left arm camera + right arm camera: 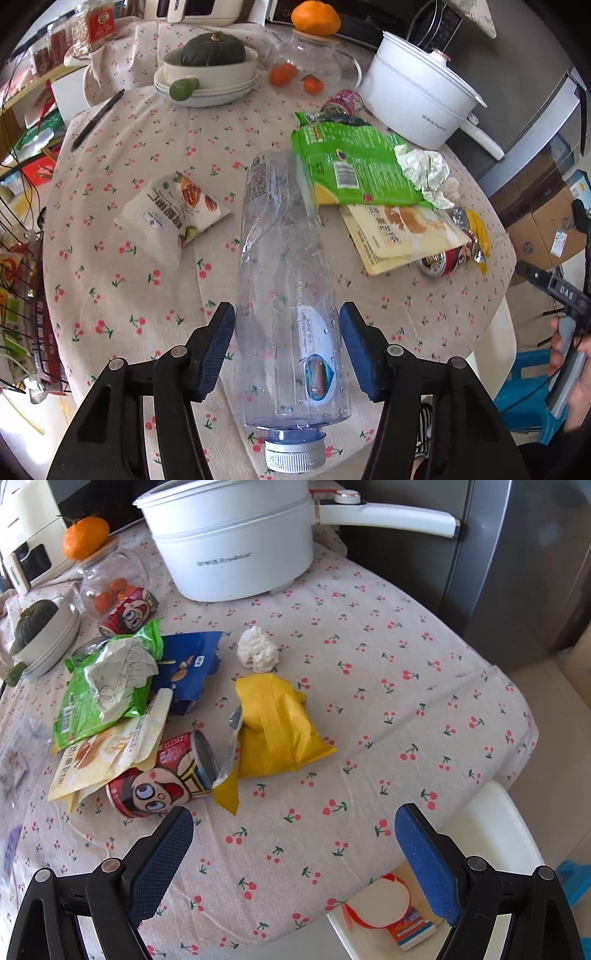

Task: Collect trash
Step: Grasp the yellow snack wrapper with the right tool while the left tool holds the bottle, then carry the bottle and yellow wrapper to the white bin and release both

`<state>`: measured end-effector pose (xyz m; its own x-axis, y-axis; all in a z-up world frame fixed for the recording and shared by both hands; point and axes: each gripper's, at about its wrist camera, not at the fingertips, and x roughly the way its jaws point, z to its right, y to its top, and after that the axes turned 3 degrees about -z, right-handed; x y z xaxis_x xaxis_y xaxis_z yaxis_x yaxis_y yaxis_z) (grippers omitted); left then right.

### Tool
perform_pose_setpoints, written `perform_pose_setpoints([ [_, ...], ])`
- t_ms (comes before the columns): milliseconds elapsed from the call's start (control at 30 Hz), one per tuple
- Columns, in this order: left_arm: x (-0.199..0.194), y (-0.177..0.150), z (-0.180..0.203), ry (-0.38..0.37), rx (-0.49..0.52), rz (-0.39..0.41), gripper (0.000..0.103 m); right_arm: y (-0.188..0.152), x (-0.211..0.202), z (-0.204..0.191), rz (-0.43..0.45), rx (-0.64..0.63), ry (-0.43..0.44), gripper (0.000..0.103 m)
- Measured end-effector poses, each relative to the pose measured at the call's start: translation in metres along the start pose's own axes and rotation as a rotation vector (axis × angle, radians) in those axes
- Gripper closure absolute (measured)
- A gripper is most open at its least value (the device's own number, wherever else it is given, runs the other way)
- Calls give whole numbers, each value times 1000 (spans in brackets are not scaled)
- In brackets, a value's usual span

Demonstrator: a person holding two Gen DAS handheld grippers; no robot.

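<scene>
Round table point(369, 664) under a cherry-print cloth fills the room here, and at its far side sits the white electric pot point(236, 542), long handle sticking out to the right. Down off the table's near edge, a white bin point(509, 834) with a wrapper already lying in it.

Now the big item: a clear plastic water bottle point(284, 280), dented, white cap toward the camera, and the left gripper point(287, 350) has its blue pads pressed on either side of it, a firm hold near the labelled end. The bottle's far end reaches the pile of litter.

That pile: a green snack bag point(99, 698) with crumpled paper on top, a blue packet point(184, 672) tucked behind it, a cream pouch point(110, 749) overlapping a red cartoon can point(162, 782) lying on its side, and a yellow wrapper point(277, 731) just beside the can's open mouth. A second red can point(129, 609) lies near the glass jar. A white tissue ball point(258, 650) sits apart, beyond the yellow wrapper. Off alone, a white nut packet point(173, 210).

Right gripper point(293, 845) hangs over bare cloth, jaws spread wide, nothing between them, the near can just off its left pad
</scene>
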<state>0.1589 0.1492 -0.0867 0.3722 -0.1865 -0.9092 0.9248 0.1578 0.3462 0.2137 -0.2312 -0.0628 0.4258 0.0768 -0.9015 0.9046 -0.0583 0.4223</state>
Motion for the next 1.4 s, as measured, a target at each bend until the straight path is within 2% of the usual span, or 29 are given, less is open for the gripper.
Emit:
perform_pose_setpoints([
  [167,10,-6,0,-20,-6,-40,40,19,27,10,-49,56,38,11],
  [333,22,2,2,-37,-28,-59,40,34,52,17,-36,49,32,12],
  [467,32,8,6,-31,-27,-69,40,40,69,27,-34,81,77,21],
  [533,36,9,7,-26,-28,-74,40,41,78,26,-46,74,93,28],
  [600,37,9,8,-22,-28,-67,40,39,87,22,-61,54,88,43],
  [733,37,9,8,-25,-28,-46,42,35,88,18,-36,29,108,54],
  [800,31,7,8,-28,-26,-28,42,32,83,16,-14,6,121,75],
  [833,27,7,9,-31,-24,-13,43,30,81,15,-6,-7,117,77],
  [900,14,6,11,-42,-17,22,43,28,74,13,-2,-19,114,88],
  [1067,-16,2,16,-70,-7,90,43,24,44,15,47,-22,108,89],
  [1400,-50,-15,13,-89,-11,146,43,8,-22,27,125,-10,103,89],
])
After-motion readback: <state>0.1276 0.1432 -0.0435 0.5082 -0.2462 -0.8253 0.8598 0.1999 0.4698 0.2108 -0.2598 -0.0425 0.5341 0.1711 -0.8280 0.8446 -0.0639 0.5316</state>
